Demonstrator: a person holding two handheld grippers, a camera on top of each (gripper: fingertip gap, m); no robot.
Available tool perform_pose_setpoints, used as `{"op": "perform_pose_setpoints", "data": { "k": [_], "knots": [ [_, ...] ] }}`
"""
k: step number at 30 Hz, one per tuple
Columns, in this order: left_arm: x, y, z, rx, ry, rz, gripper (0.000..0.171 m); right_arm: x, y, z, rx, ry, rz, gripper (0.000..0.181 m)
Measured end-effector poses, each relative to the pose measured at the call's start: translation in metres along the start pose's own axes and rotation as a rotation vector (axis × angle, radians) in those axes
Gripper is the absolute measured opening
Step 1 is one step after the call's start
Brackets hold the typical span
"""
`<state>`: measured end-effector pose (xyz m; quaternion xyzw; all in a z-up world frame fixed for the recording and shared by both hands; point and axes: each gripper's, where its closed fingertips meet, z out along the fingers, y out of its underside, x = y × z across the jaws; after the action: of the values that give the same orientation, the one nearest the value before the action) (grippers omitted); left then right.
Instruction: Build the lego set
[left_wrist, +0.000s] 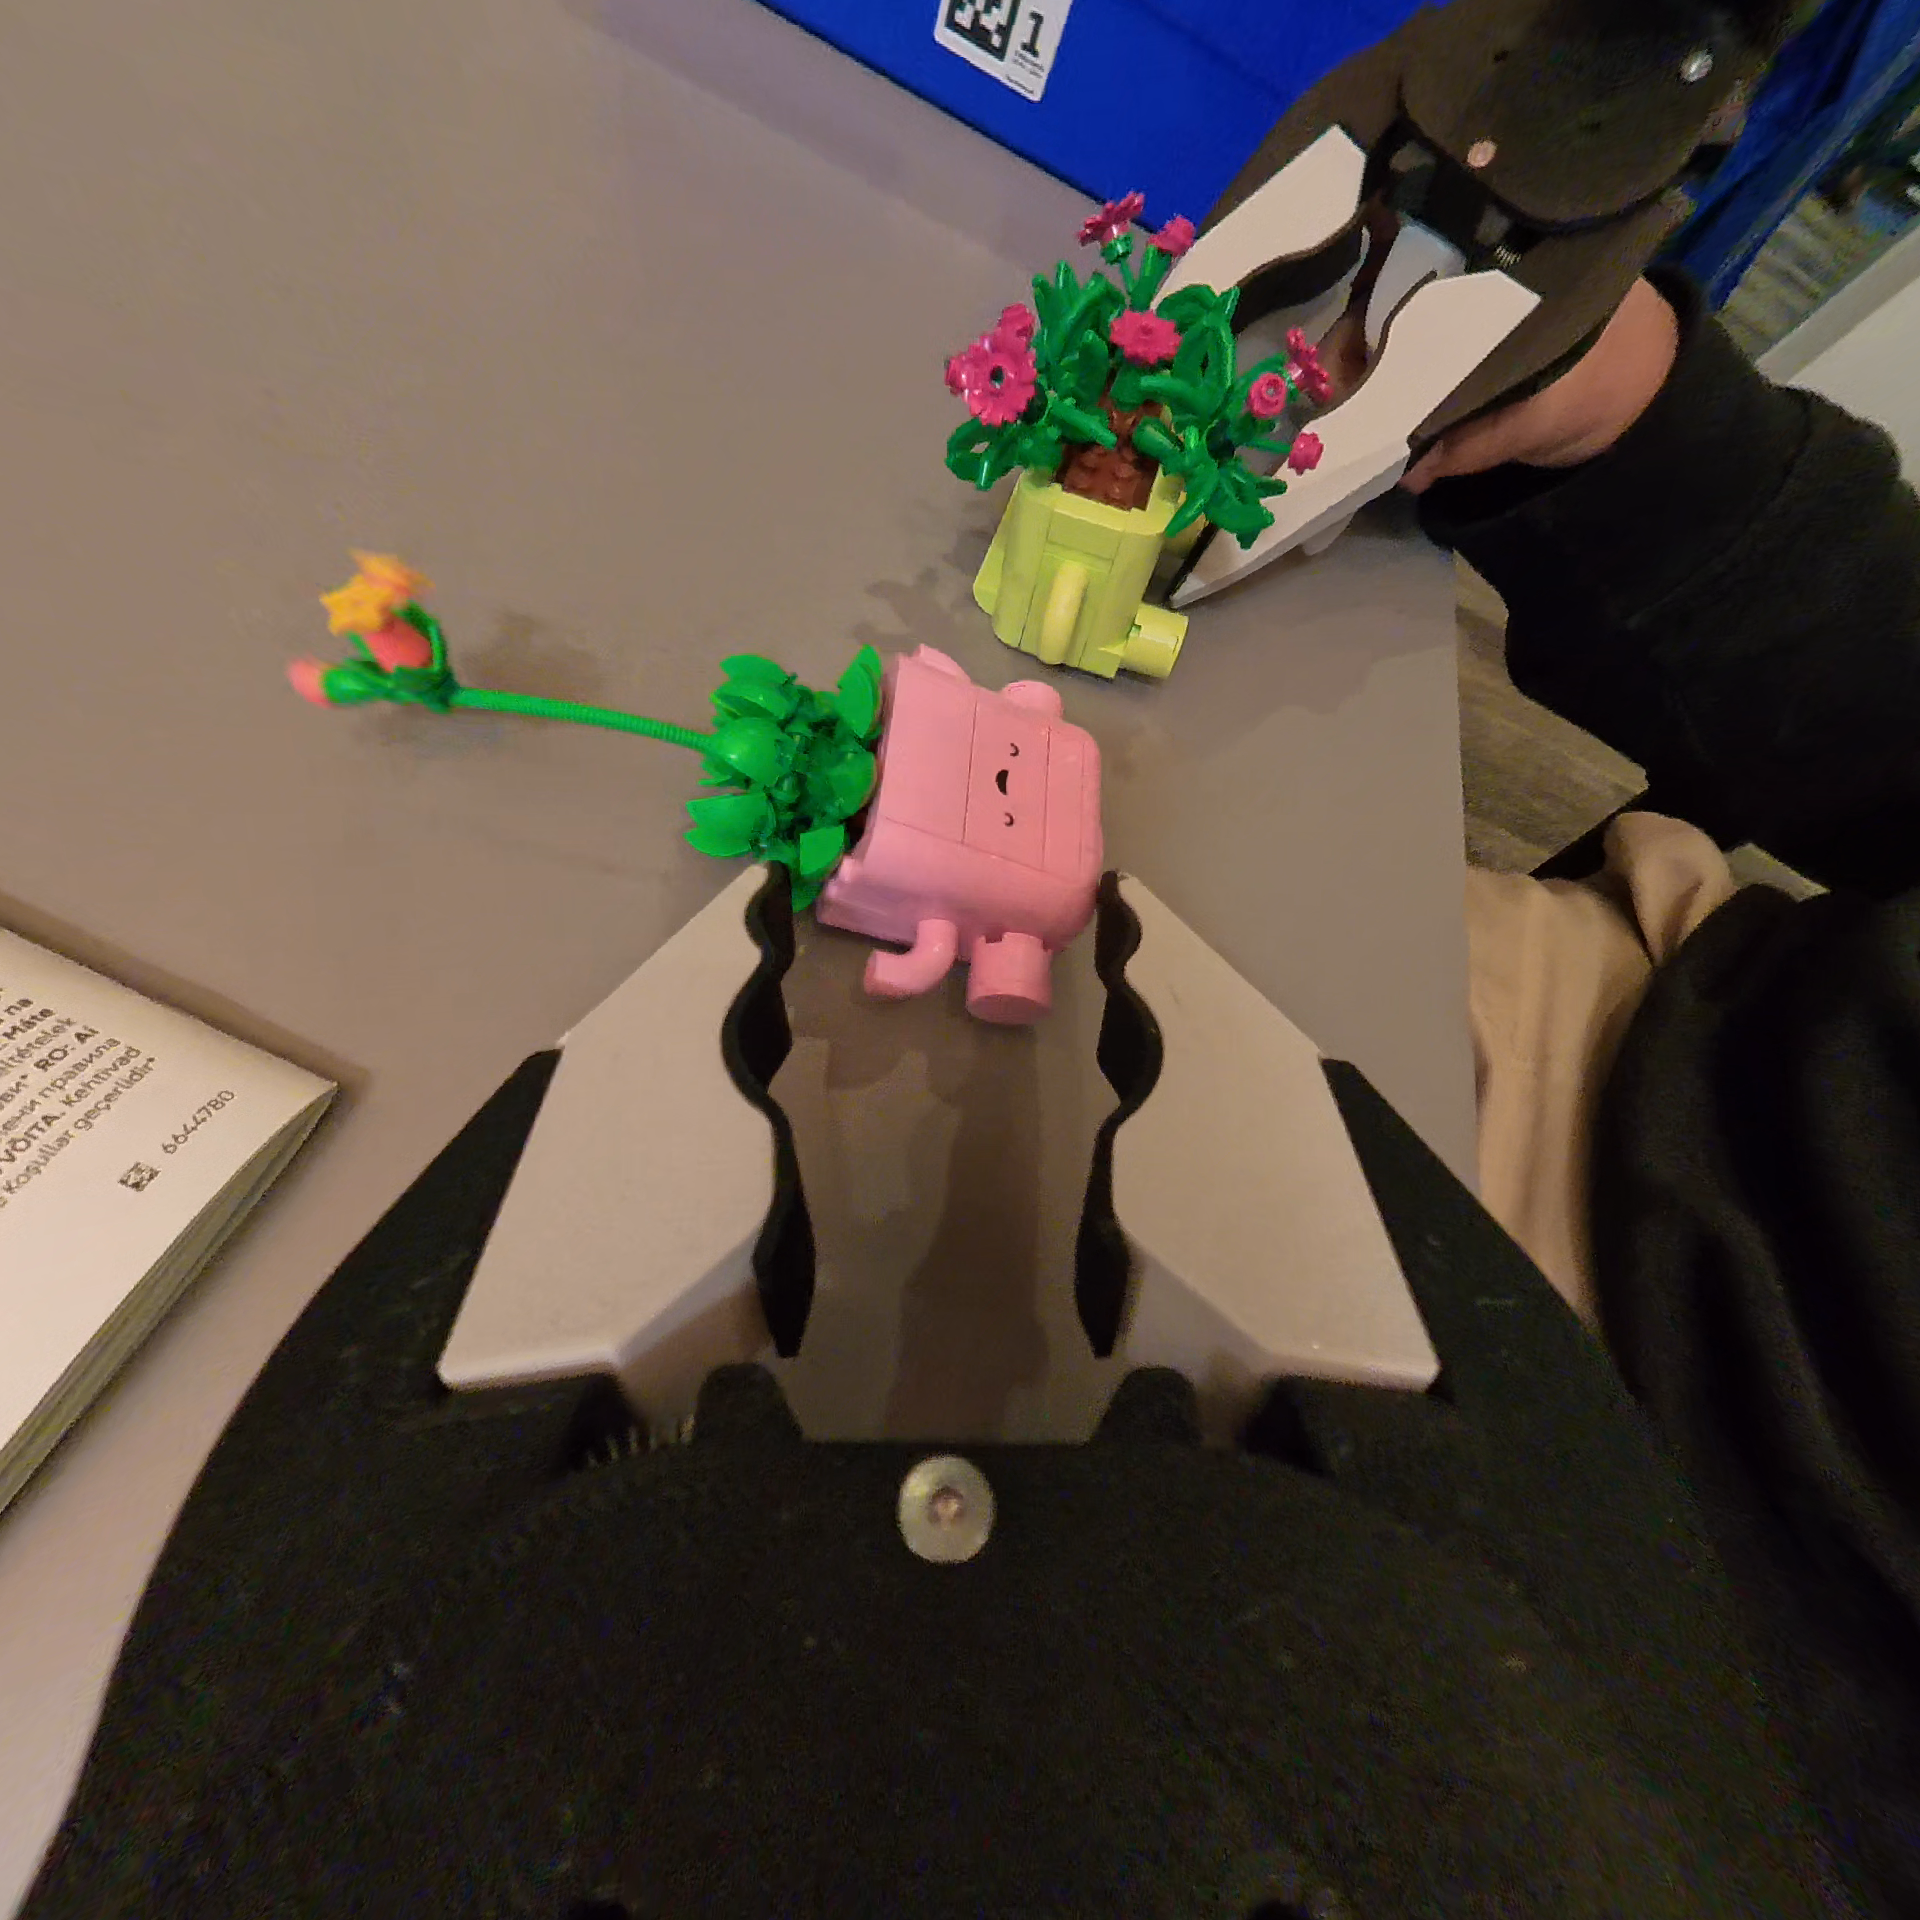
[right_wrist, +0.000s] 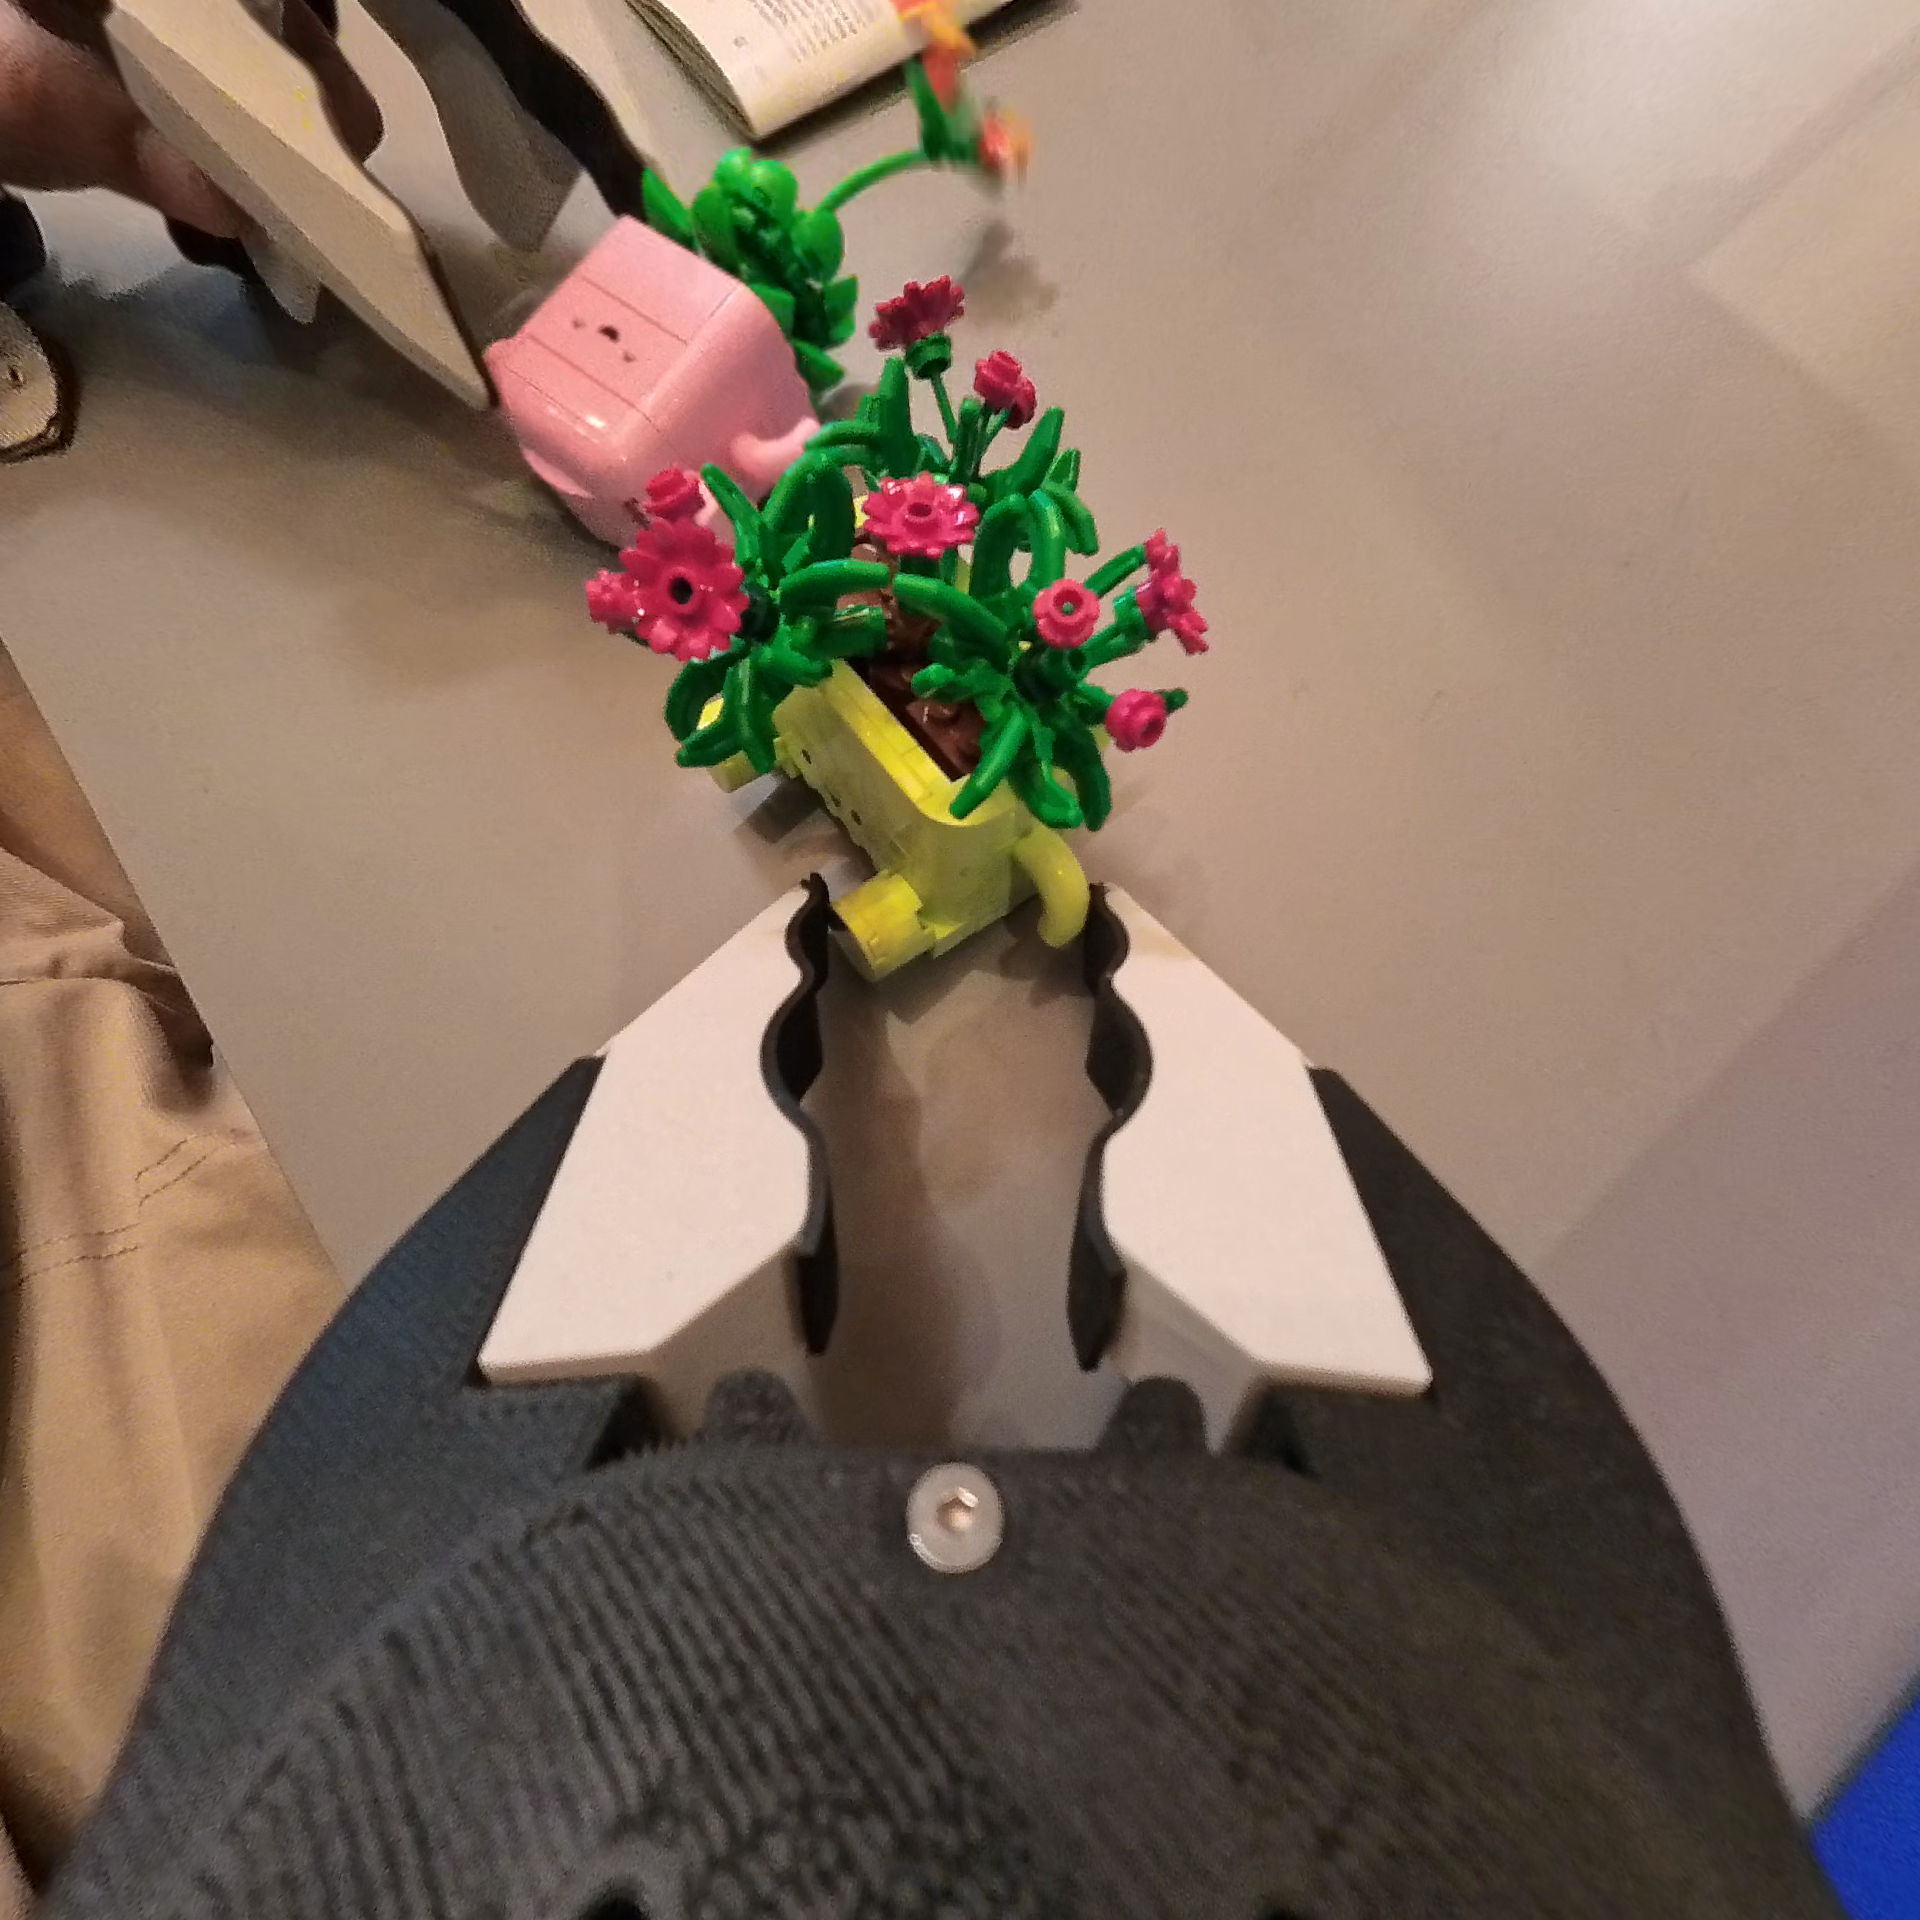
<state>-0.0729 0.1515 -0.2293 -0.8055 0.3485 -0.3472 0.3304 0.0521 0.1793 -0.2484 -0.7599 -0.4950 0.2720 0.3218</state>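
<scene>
Both grippers, left gripper and right gripper, have pale grey fingers with wavy black pads, black textured bodies and one silver screw. The person wears black sleeves and tan trousers.

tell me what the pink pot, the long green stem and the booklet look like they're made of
Pink pot: hard moulded plastic, smooth and slightly glossy, with visible brick seams.
Green stem: probably flexible plastic, since it is ribbed and curves.
Booklet: paper, with a matte cover and stacked page edges.
</scene>
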Motion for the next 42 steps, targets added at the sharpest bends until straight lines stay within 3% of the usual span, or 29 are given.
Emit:
{"op": "perform_pose_setpoints", "data": {
  "k": [8, 12, 20, 32, 36, 40, 42],
  "knots": [
    [0.003, -0.003, 0.001, 0.008, -0.024, 0.053, 0.053, 0.0, 0.0, 0.0, 0.0, 0.0, 0.0, 0.049],
    [0.007, -0.003, 0.001, -0.001, -0.092, 0.203, 0.052, 0.0, 0.0, 0.0, 0.0, 0.001, -0.001, 0.048],
    [0.022, 0.002, 0.0, -0.078, -0.395, 0.724, 0.053, 0.0, 0.0, 0.0, 0.0, 0.001, -0.001, 0.049],
    [0.028, 0.003, 0.002, -0.111, -0.544, 0.903, 0.053, -0.002, 0.01, -0.014, 0.009, 0.007, 0.028, 0.055],
    [0.027, 0.004, 0.001, -0.109, -0.544, 0.9, 0.052, -0.008, -0.002, -0.04, 0.126, 0.022, 0.005, 0.047],
    [0.028, 0.004, 0.002, -0.106, -0.542, 0.901, 0.052, -0.067, -0.05, -0.052, 0.381, -0.143, -0.081, 0.035],
    [0.028, 0.004, 0.002, -0.107, -0.544, 0.901, 0.052, -0.094, -0.066, -0.042, 0.429, -0.177, -0.124, 0.038]
  ]
}}
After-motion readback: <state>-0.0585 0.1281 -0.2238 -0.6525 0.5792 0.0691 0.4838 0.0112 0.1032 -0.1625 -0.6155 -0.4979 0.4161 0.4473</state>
